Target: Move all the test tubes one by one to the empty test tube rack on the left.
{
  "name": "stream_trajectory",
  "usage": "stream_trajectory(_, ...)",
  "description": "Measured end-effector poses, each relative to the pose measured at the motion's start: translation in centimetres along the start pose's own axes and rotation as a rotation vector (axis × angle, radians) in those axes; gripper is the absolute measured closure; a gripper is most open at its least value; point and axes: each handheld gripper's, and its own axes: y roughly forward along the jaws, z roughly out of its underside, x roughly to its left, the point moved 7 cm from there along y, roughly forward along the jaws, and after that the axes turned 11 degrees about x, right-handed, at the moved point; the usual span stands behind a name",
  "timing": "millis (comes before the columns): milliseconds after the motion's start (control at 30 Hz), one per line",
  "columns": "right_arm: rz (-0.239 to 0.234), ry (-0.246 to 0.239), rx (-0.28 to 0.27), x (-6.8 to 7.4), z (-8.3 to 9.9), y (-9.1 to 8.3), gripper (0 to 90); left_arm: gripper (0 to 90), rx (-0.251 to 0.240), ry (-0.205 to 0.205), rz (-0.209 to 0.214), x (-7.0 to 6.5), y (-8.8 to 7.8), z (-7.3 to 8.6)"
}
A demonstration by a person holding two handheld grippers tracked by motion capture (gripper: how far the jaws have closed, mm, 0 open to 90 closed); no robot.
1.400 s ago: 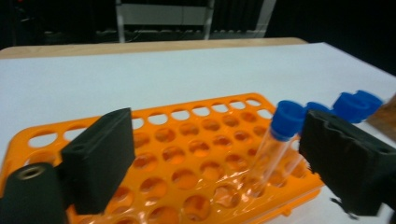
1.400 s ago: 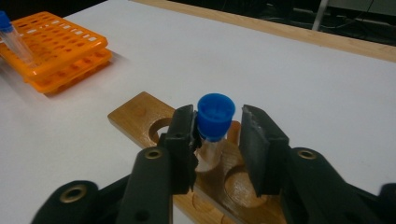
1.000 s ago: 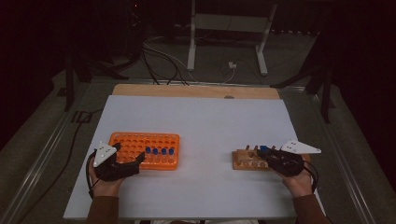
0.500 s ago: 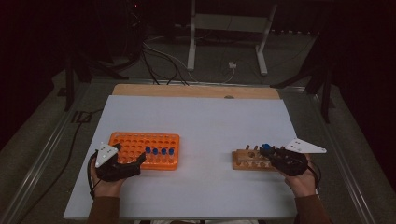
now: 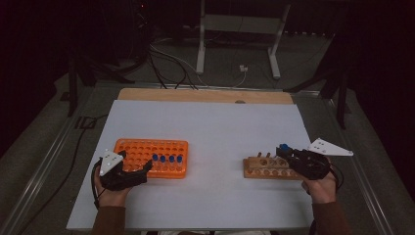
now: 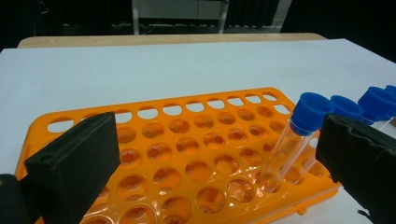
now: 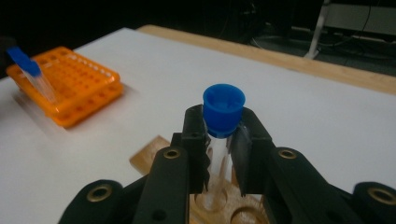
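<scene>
We keep the right gripper (image 7: 219,154) clenched on a tube (image 7: 223,121) above the wooden block (image 5: 266,168), aligned for seating. The left gripper (image 6: 219,158) stays released, straddling the orange rack (image 6: 187,158), probably steadying it.

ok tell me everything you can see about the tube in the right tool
The tube is clear, plastic by the look of it, with a blue cap. It stands about upright, clamped just under the cap between the right tool's black jaws. Its lower end sits over a hole of the wooden rack; whether it touches the rack is hidden.
</scene>
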Motion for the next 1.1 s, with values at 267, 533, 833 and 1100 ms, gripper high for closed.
stream_trajectory(267, 0.001, -0.011, -0.041, -0.1, -1.6, -1.0, 77.0, 0.7, -0.004, -0.008, -0.001, 0.1, 0.0, 0.0)
stream_trajectory(533, -0.001, -0.011, -0.055, 0.0, -2.7, -0.5, 77.0, 0.7, -0.012, -0.019, -0.003, 0.3, -0.1, -0.1)
stream_trajectory(833, -0.027, -0.009, -0.076, 0.7, -4.0, 1.0, 76.9, 0.7, -0.033, -0.021, 0.0, 0.2, -0.4, -0.9)
stream_trajectory(1100, -0.036, -0.04, -0.068, 1.8, -5.7, 2.2, 76.9, 0.7, -0.058, -0.006, 0.018, -0.7, -0.7, -2.4)
